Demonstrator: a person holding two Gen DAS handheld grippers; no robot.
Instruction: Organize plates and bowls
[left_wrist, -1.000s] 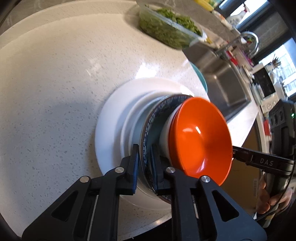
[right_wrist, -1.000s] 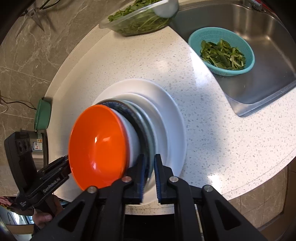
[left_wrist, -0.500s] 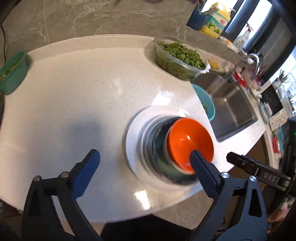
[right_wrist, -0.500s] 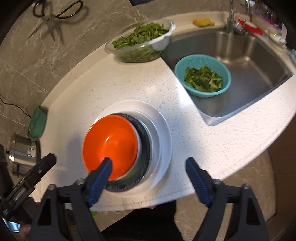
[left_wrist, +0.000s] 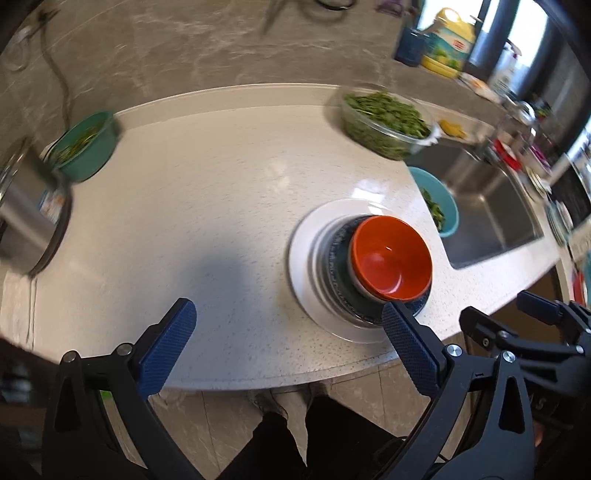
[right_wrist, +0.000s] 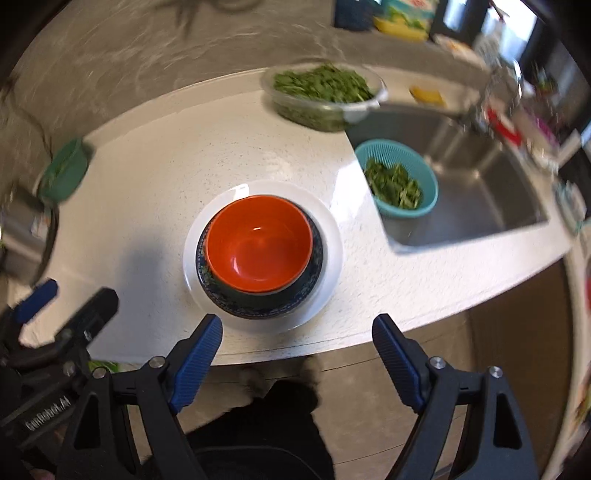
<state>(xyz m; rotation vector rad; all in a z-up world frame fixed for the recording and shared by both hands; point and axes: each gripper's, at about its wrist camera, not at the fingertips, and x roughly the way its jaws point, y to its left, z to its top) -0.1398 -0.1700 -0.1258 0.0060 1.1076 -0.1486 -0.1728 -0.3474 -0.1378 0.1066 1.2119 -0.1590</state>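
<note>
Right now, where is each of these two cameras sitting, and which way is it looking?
Left wrist: rides the left tongs, looking down at the counter; orange bowl sits right of centre; the right tongs show at the right edge.
Right wrist: rides the right tongs, facing the orange bowl on the white plate.
Shared: both see bowl, plate stack and sink.
</note>
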